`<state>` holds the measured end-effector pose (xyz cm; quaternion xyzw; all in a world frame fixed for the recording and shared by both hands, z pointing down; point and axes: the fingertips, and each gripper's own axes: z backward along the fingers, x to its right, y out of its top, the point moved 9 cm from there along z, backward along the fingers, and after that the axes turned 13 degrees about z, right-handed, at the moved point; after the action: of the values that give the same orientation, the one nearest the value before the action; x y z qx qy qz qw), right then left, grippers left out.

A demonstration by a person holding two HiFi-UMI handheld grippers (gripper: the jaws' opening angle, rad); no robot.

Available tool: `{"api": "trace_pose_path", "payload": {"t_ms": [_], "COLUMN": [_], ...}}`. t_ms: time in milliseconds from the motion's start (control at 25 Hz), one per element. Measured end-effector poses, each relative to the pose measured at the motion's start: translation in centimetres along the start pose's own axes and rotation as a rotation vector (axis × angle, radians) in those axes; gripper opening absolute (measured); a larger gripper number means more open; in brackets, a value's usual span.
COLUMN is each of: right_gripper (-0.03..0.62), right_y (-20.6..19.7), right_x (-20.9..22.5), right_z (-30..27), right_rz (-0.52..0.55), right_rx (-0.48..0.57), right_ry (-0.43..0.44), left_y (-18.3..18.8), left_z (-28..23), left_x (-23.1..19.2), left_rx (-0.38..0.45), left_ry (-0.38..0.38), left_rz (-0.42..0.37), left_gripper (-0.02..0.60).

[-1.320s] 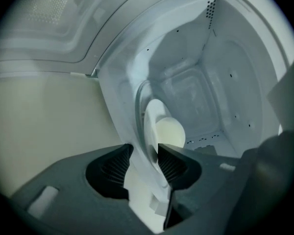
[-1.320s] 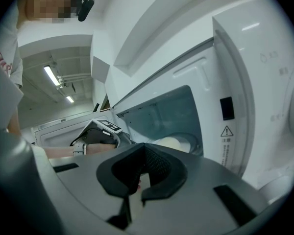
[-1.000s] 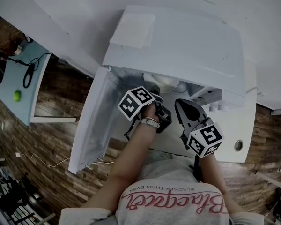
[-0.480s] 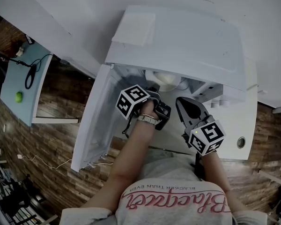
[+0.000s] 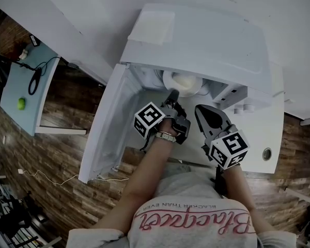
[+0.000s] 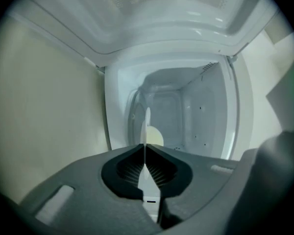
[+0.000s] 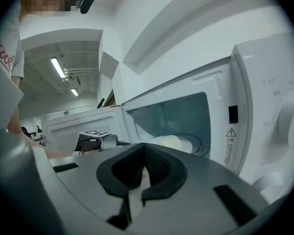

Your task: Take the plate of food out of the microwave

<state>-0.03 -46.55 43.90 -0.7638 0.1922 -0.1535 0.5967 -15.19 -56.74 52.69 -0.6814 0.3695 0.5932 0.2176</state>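
L gripper (image 6: 145, 148): jaws have just been closing, now pinching rim of white round plate (image 5: 183, 81) w/ pale food, inside white microwave (image 5: 206, 40), door open. R gripper (image 7: 143, 147): jaws pressed together, empty, outside cavity.

Noted smooth, glossy white casing on microwave (image 5: 196, 40), cavity walls equally shiny. Matt grey plastic on left tool (image 6: 145, 148), black ribbed rubbery pads (image 6: 159, 170); thin, smooth white plate (image 6: 147, 119). Wood-plank floor (image 5: 57, 154), matt.

Grey T-shirt (image 5: 192, 194), red lettering (image 5: 194, 224), wrist bracelet (image 5: 166, 135)
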Motion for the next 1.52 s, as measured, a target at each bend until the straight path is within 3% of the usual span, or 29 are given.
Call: {"api": "trace_pose_path", "payload": {"t_ms": [800, 1080, 1520], "right_gripper": [0.006, 0.005, 0.005], "right_y": [-0.1, 0.1, 0.3], "right_x": [-2.1, -3.7, -5.4], "right_z": [1.9, 2.2, 3.6], "right_rz": [0.008, 0.094, 0.103], "right_rx": [0.033, 0.028, 0.034], "right_ry": [-0.038, -0.047, -0.049], "left_y": [-1.3, -1.8, -3.0], "left_z": [3.2, 5.4, 8.8], "left_x": [-0.4, -1.0, -1.4], "left_rx": [-0.039, -0.051, -0.054], "left_ry": [-0.099, -0.115, -0.142], "left_rz": [-0.008, -0.003, 0.016], "left_gripper": [0.017, 0.017, 0.017]}}
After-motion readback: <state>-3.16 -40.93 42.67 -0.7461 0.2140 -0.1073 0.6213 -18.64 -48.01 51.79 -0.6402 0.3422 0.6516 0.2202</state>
